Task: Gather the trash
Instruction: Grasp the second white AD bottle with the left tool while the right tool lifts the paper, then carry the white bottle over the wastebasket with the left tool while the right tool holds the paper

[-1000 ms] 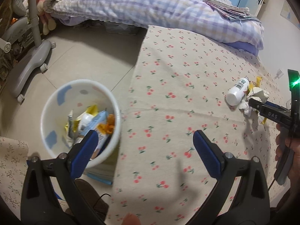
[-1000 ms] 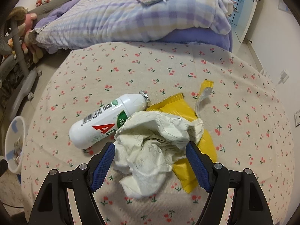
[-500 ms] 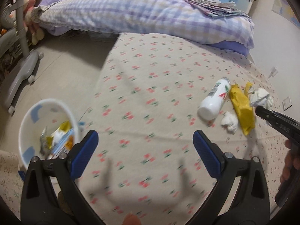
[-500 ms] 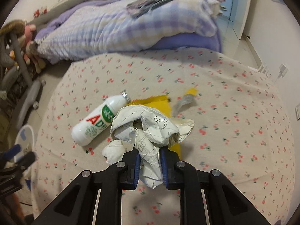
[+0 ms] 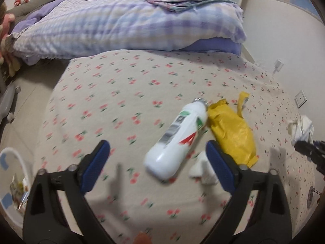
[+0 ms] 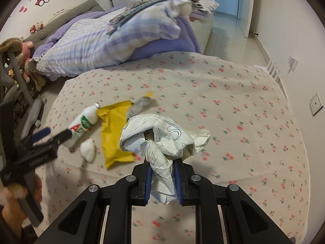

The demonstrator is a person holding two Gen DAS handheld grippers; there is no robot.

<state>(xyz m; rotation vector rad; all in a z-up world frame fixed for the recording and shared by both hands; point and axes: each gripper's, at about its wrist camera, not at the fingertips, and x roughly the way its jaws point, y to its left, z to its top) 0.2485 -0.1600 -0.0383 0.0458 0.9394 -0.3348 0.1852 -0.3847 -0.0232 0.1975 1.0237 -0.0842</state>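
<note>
With the right tongs (image 6: pixel 161 178) clenched on the crumpled paper (image 6: pixel 162 135) above the tabletop (image 5: pixel 126 93), the released left tongs (image 5: pixel 158 154) should straddle the bottle (image 5: pixel 178 136) beside the yellow wrapper (image 5: pixel 231 130) squarely, because it may roll.

Bottle (image 5: pixel 178 140) left of wrapper (image 5: pixel 231 134).

Left hand-held gripper (image 5: pixel 156 156) spread wide; bottle (image 5: pixel 176 140) between fingers, tissue wad (image 5: pixel 200 169) crowding right finger.
</note>
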